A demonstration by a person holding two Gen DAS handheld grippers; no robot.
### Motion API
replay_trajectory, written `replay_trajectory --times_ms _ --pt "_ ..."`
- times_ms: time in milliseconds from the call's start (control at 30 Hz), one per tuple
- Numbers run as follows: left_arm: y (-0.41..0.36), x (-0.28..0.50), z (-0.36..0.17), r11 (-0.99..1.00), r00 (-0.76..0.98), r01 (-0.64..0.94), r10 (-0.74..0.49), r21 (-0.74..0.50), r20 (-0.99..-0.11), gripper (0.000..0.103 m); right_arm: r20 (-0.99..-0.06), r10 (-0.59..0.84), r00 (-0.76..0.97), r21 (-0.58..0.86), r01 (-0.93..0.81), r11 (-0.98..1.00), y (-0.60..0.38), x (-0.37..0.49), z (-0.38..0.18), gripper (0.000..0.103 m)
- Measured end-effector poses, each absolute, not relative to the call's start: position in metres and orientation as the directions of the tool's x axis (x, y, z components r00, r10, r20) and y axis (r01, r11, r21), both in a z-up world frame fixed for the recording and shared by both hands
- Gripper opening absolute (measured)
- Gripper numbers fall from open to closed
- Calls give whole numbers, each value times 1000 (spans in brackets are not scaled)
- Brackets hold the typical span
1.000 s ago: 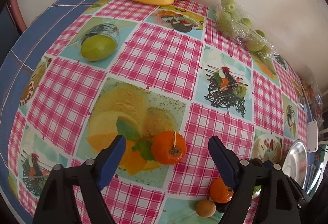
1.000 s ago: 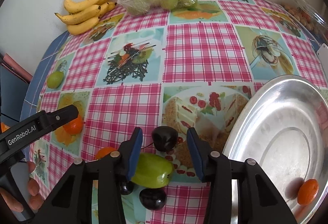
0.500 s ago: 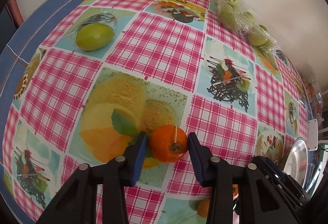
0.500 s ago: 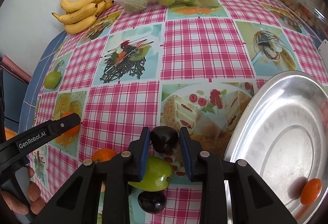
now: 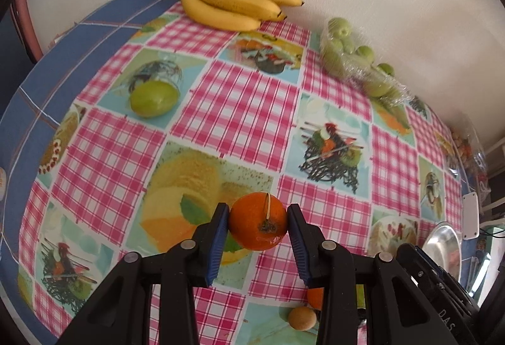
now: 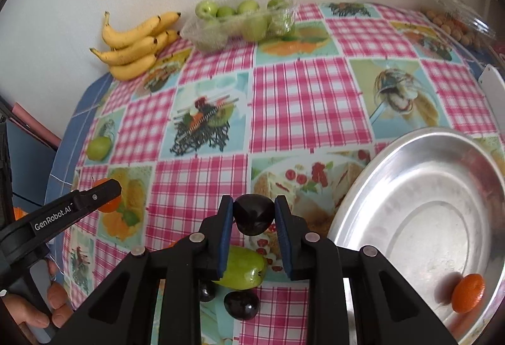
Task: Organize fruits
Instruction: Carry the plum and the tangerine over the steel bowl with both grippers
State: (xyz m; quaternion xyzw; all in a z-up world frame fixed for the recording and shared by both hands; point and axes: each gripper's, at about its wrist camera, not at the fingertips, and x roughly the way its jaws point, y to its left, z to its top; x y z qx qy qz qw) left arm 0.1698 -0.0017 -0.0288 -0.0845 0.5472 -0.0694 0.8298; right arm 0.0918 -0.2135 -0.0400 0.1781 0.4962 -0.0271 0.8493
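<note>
Left gripper (image 5: 257,223) clamped on a tangerine (image 5: 258,221), blue jaws pressed against both its sides, over the yellow dessert panel of the checked cloth on the bench (image 5: 240,111). Right gripper (image 6: 254,219) likewise closed on a dark plum (image 6: 253,214), jaws tight to either flank, just left of the steel tray (image 6: 423,219).

Inside that tray, near its lower right rim, a second tangerine (image 6: 467,293). Left of the tray and below the held plum, a green mango (image 6: 243,271), with another dark plum (image 6: 241,304) just beneath it and a third plum (image 6: 206,290) half hidden behind the right gripper's frame. Seen from the left wrist, a small brown round fruit (image 5: 302,317) and part of an orange fruit (image 5: 315,297) low in the frame, left of the tray.

Far from the tray at the wall: a bunch of bananas (image 6: 135,43), and beside it, nearer the tray's side, a wrapped pack of green apples (image 6: 243,21). A lone green fruit (image 6: 98,148) near the bench's left edge, well apart from the tray. Behind the tray in the far right corner, a clear box of small brownish fruit (image 6: 457,26), contents too blurred to name.
</note>
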Motion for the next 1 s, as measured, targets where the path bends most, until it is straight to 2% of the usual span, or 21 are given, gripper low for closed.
replay_trajectory --times_ms 267,667,1000 --pt "-5 162 -3 974 442 42 -216 -220 -871 40 -821 123 557 289 220 932 -217 78 -6 27" --pt "-12 157 -19 975 393 5 -206 -222 -896 40 -850 132 511 320 300 899 -241 66 -21 27" --pt "-65 141 -17 974 376 100 -226 -204 -899 40 -856 47 514 294 409 864 -284 46 -21 27"
